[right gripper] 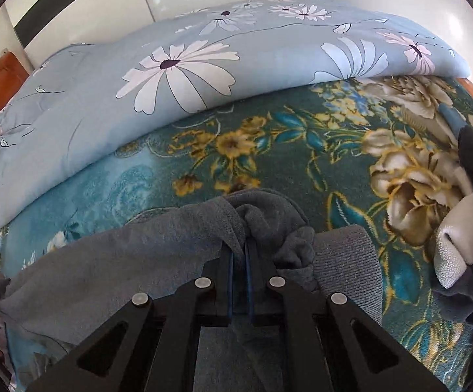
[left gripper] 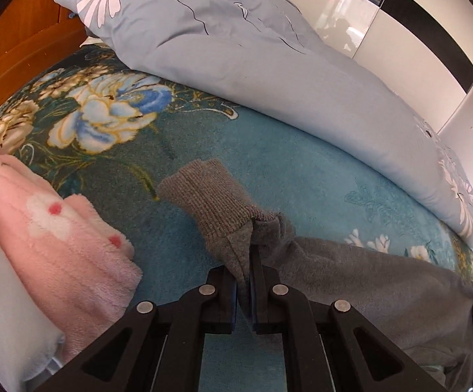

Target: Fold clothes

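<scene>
Left wrist view: left tool (left gripper: pixel 243 269) clenched on grey garment (left gripper: pixel 350 281) near ribbed cuff (left gripper: pixel 210 196). Right wrist view: right tool (right gripper: pixel 239 254) clenched on garment, spread on bed (right gripper: pixel 301 150).

I saw a bed covered by a teal plush blanket (left gripper: pixel 301 163) printed with large cream, blue and yellow flowers. Along its far side lay a pale blue duvet (right gripper: pixel 106 91) patterned with white daisies, bunched lengthwise. On my left, a folded pink fleece garment (left gripper: pixel 73 245) with white flowers rested on the blanket. A grey knit garment (left gripper: pixel 367 281) lay spread across the near part, ribbed cuff outward. At the right edge sat a pile of dark and white clothes (right gripper: pixel 465 228).
</scene>
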A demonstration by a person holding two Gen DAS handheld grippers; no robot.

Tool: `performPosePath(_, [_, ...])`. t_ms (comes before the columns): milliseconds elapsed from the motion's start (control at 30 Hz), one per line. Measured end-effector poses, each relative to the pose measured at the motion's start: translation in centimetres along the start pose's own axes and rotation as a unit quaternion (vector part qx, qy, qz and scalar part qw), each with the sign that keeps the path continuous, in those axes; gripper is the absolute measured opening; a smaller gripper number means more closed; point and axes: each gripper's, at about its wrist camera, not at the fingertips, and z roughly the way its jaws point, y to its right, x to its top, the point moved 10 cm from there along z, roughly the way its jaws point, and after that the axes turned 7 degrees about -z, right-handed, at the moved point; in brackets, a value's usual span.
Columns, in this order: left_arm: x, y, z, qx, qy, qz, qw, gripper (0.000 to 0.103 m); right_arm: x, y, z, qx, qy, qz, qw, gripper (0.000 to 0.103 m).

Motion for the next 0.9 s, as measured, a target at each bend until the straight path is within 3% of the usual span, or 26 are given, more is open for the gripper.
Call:
performPosePath(167, [-0.7, 0.4, -1.0, 0.0, -0.005, 0.007, 1.0, 0.009, 0.1, -0.2, -1.3, -0.005, 0.005, -0.021, 1.0, 0.012])
performPosePath(233, [-1.1, 0.6, -1.7, 0.001, -0.01, 0.011, 0.9999, 0.018, 0.4, -0.5, -2.4, -0.007, 0.013, -0.031, 0.999, 0.031])
performPosePath(267, [-1.4, 0.7, -2.2, 0.001, -0.011, 0.012, 0.9999, 0.023, 0.5, -0.6, -3.2, -0.001, 0.02, -0.032, 0.999, 0.049])
performPosePath(300, [-1.8, 0.8, -2.8, -0.001, -0.013, 0.013, 0.9998, 0.034, 0.5, -0.8, -4.0, 0.005, 0.028, -0.034, 0.999, 0.052])
performPosePath(333, [-2.2, 1.0, -3.5, -0.007, -0.015, 0.014, 0.9998, 0.042, 0.4, -0.9, -5.1, 0.01, 0.037, -0.034, 0.999, 0.052])
performPosePath(433, [-4.3, 1.8, -6.5, -0.034, -0.015, 0.029, 0.9989, 0.048, -1.4, -1.3, -9.0, 0.039, 0.059, -0.028, 0.997, 0.052])
performPosePath(600, [-10.5, 0.4, -12.1, -0.023, 0.01, 0.069, 0.9973, 0.059, -10.2, -1.6, -13.5, 0.098, 0.051, -0.043, 0.993, 0.053])
performPosePath(767, [-17.6, -3.3, -15.2, -0.004, 0.008, 0.04, 0.9992, 0.059, -19.6, 0.5, -12.9, 0.113, 0.008, -0.028, 0.993, 0.053])
performPosePath(900, [-21.8, -4.8, -16.3, 0.01, 0.001, 0.001, 1.0, 0.059, -22.9, 1.7, -10.5, 0.134, -0.021, 0.033, 0.99, 0.053])
